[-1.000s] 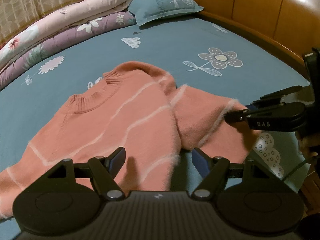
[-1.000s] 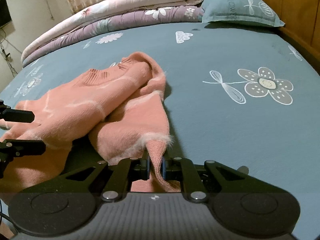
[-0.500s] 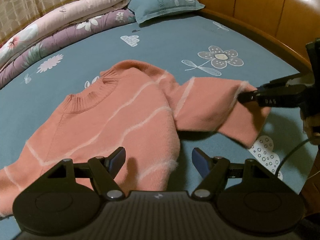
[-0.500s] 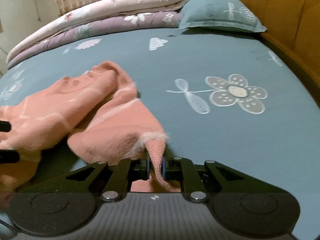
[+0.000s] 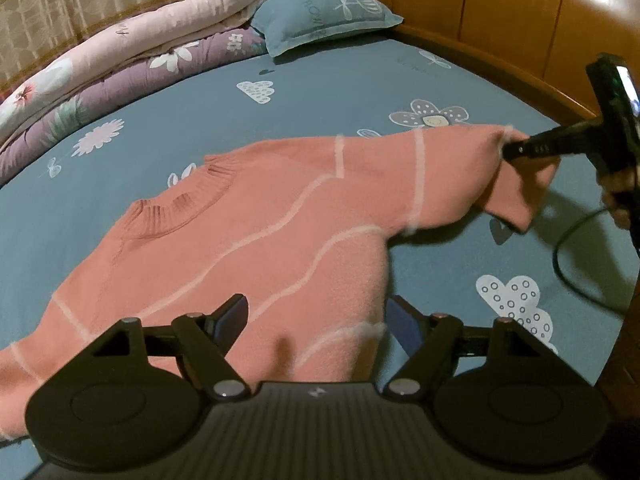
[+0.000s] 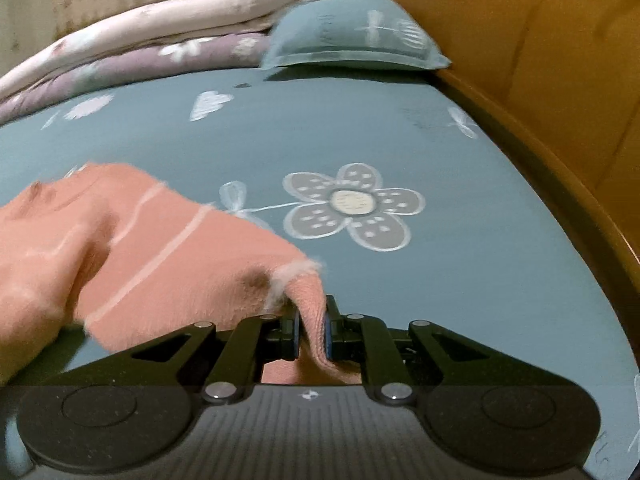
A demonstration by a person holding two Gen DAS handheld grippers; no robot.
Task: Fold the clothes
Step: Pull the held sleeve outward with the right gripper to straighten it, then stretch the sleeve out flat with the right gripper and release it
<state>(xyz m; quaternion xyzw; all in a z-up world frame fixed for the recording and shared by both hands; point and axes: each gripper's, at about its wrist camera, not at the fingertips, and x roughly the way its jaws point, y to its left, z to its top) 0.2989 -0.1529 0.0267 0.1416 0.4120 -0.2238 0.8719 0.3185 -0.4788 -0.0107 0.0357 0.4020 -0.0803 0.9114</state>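
A salmon-pink sweater [image 5: 248,240] with thin pale stripes lies front-up on the blue flowered bed sheet [image 5: 320,92], collar toward the far left. Its right sleeve [image 5: 440,168] is stretched out to the right and lifted off the sheet. My right gripper [image 5: 516,150] is shut on the sleeve's cuff, and the right wrist view shows the cuff [image 6: 308,308] pinched between its pads [image 6: 311,328]. My left gripper [image 5: 318,316] hovers over the sweater's lower body. Its jaws are opening wide; the fabric lies beneath them and the pads do not press on it.
A blue pillow [image 5: 324,12] and folded pink and purple quilts [image 5: 120,60] lie along the far side. A wooden headboard [image 5: 500,20] curves round the right edge. A black cable [image 5: 572,256] loops over the sheet at right, below a hand [image 5: 624,192].
My right gripper has pulled the sleeve out to the right, from folded beside the body to stretched straight and raised. The left gripper has stayed over the hem.
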